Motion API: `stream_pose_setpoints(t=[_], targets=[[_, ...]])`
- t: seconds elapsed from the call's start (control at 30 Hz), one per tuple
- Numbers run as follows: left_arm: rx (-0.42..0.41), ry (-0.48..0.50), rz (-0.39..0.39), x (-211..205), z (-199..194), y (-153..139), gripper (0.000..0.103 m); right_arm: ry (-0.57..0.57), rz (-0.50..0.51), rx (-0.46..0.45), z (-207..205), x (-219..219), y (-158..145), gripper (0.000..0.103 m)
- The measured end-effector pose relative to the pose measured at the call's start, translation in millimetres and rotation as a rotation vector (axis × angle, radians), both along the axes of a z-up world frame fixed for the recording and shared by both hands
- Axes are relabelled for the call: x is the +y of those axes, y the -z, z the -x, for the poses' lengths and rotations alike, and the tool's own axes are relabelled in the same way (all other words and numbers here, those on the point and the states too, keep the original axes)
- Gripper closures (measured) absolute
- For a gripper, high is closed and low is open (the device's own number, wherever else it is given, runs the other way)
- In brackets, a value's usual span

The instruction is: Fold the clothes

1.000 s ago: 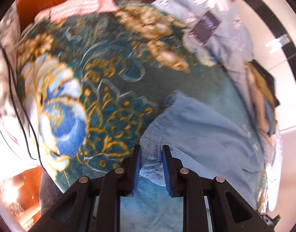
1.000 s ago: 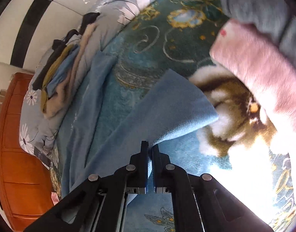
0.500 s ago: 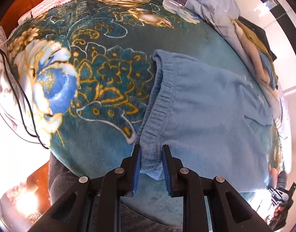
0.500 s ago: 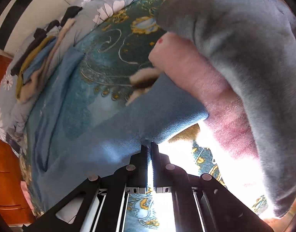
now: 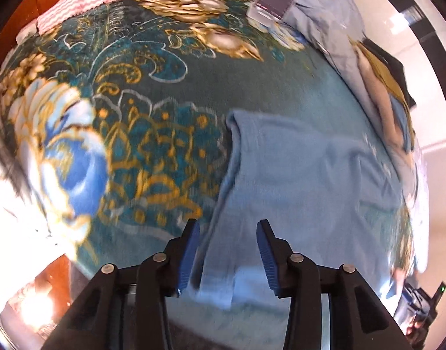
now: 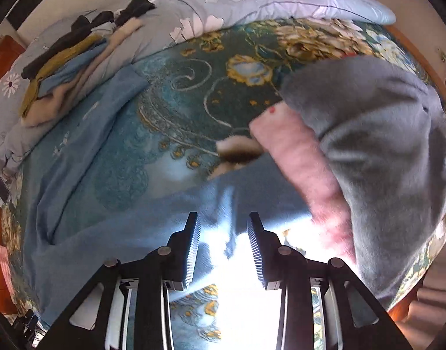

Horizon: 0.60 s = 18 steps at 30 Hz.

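Grippers (image 5: 228,252) (image 6: 223,245) let go — both jaws just opened, blue trousers (image 5: 296,180) lying loose between them on the blanket (image 5: 153,93).
Soft, light, floppy knit; the thick waistband and hem look the surest holds.

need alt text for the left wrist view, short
Seen from above, the left gripper, its blue-padded jaws just opened and clear of the fabric, hangs over the edge of a light blue fleece garment lying flat on a teal blanket with gold and blue flowers. A pile of folded clothes sits at the far right.
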<state>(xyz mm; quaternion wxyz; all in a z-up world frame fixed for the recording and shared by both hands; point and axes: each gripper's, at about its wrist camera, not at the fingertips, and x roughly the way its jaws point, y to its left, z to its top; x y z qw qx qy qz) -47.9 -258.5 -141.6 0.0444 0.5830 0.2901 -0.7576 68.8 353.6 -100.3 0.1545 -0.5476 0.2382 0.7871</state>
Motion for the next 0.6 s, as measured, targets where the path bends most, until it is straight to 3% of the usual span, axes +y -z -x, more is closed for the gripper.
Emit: stream_pose_setpoints(t=[0.23,0.33,0.5,0.6], targets=[[-0.012,-0.161,-0.147,-20,60,30,0.057,0.032,0.306,0.158,121,-18,51,0.064],[-0.005,-0.214,-0.205,-26,70,34,0.057,0.158,0.407,0.186,168,-8,80,0.064],[-0.014,-0.217,-0.263,-27,86,43,0.057,0.342,0.47,0.174,208,8,113,0.064],[-0.017,-0.227,-0.326,-27,92,50,0.06,0.407,0.535,0.217,215,9,120,0.064]])
